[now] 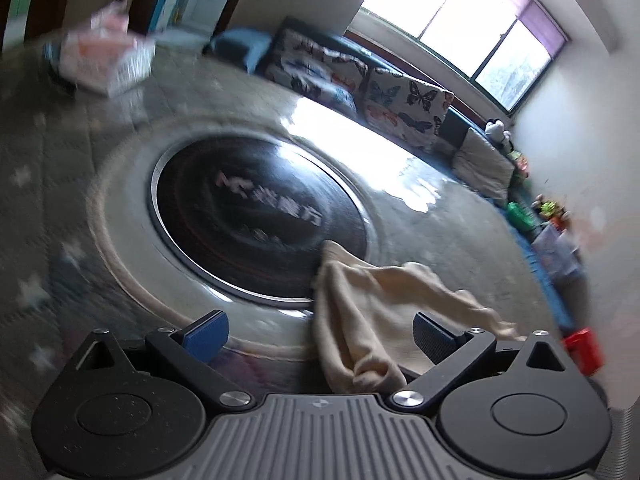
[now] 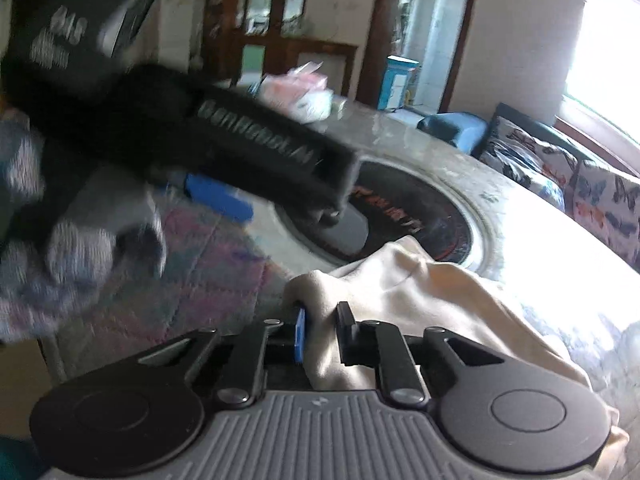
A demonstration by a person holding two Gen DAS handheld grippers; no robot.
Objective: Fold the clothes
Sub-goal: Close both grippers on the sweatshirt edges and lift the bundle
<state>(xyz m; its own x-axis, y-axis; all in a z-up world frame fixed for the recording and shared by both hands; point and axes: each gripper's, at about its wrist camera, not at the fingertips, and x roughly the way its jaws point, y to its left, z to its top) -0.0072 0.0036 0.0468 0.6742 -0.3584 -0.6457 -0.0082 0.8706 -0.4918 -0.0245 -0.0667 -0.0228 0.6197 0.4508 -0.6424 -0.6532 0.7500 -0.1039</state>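
Left tongs [image 1: 316, 334]: my jaws stand wide apart; the cream garment [image 1: 372, 320] lies bunched between them, nearer the right finger, and neither pad presses on it.
Left view only: the tissue box [image 1: 108, 60] far ahead to my left, the black round plate [image 1: 256, 216] in the table [image 1: 440, 240] straight ahead, a butterfly cushion [image 1: 408, 108] and the window [image 1: 472, 20] beyond on my right.
Right tongs [image 2: 322, 332]: my jaws are nearly together, pinching a fold of the cream garment [image 2: 420, 292], which spreads off to my right over the table [image 2: 540, 240].
Right view only: my other tool [image 2: 240, 148], blurred, crosses ahead on my left above a patterned cloth [image 2: 192, 264]; my gloved hand [image 2: 76, 248] grips it.
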